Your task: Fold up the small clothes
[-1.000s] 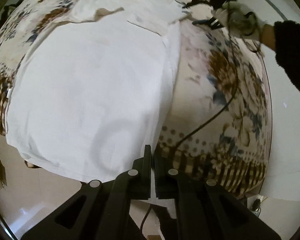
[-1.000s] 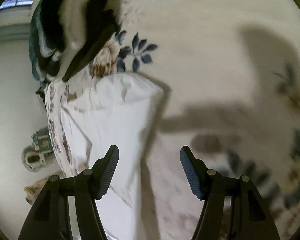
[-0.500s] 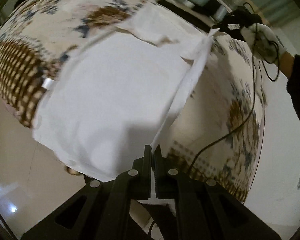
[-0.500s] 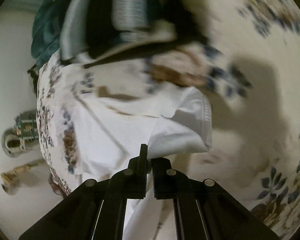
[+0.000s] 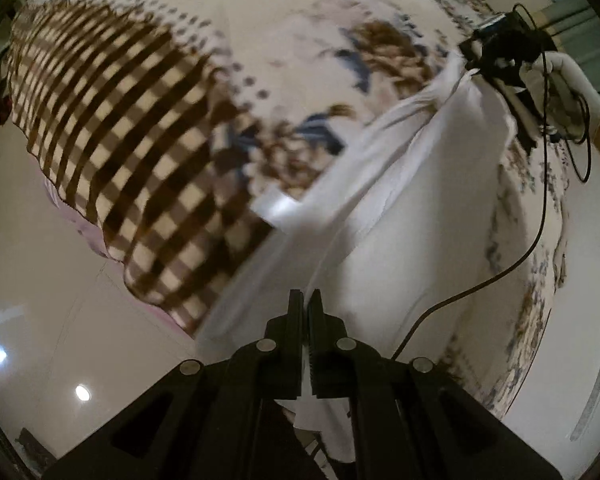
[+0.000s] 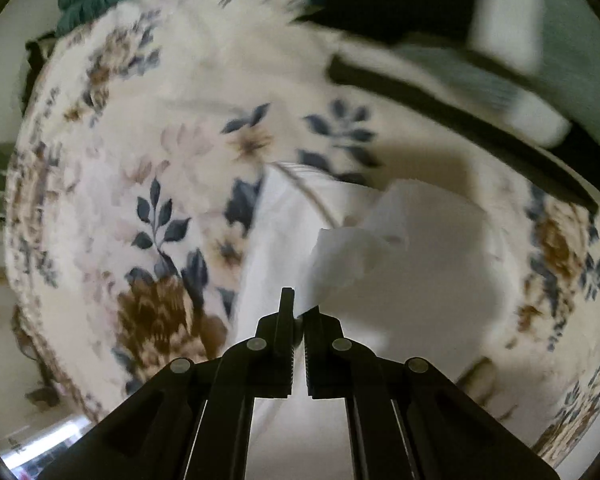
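Our left claw [image 5: 305, 300] is clenched on one edge of the white garment [image 5: 400, 216], at the lower centre of the frame. Our right claw [image 6: 296, 314] grasps another edge of it. The cloth stretches between them above the flowered bed [image 6: 160, 168].

Motion smears most of my left view: the checked border of the bedspread [image 5: 112, 152] runs to streaks. The white garment [image 5: 400, 216] drops behind my left gripper [image 5: 305, 300], its lower hem hidden. In my right view, the dark pile [image 6: 480, 40], perhaps folded clothes, is blurred and cropped.
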The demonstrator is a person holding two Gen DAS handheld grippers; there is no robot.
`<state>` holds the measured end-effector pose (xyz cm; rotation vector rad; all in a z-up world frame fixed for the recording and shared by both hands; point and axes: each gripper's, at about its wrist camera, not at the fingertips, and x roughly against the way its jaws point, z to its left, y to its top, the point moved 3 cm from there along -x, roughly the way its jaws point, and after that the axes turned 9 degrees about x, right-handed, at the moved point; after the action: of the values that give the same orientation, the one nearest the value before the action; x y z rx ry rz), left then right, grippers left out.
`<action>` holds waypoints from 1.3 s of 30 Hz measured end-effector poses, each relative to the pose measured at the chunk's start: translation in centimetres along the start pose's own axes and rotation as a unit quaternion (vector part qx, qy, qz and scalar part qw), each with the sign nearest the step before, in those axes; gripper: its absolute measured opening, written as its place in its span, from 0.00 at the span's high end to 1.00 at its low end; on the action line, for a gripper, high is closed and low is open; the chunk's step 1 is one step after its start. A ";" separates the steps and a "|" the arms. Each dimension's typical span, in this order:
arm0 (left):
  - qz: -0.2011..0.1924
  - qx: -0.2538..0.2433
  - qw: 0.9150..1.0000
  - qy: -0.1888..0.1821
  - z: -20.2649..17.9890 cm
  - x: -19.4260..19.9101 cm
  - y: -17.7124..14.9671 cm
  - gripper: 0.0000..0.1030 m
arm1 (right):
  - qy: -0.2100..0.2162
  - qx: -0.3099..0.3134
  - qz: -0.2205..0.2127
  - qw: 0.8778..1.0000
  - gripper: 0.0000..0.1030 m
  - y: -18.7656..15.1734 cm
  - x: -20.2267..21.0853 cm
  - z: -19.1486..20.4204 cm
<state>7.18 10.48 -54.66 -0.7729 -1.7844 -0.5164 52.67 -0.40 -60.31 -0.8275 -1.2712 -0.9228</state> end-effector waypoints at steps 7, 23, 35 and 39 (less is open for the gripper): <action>0.061 0.013 0.998 0.008 3.7 -3.1 1.0 0.82 | -0.003 -0.025 0.026 0.999 0.81 0.9 -3.0 1.8; 0.036 -0.046 0.998 -0.018 -1.2 2.9 3.3 0.60 | 0.117 -0.086 0.031 0.989 0.36 -28.2 4.0 -3.4; -0.024 -0.179 0.978 -0.101 -22.7 -2.7 19.0 0.46 | 0.192 -0.241 -0.052 0.950 0.36 -31.0 2.4 -12.2; -0.013 -0.196 0.976 -0.099 -27.8 -8.2 25.6 0.46 | 0.188 -0.263 -0.094 0.942 0.36 -25.5 2.7 -16.0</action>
<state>45.74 7.55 -53.68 -1.1044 -1.9037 -0.8499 36.22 -25.72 -59.41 -0.8902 -0.7809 -1.5361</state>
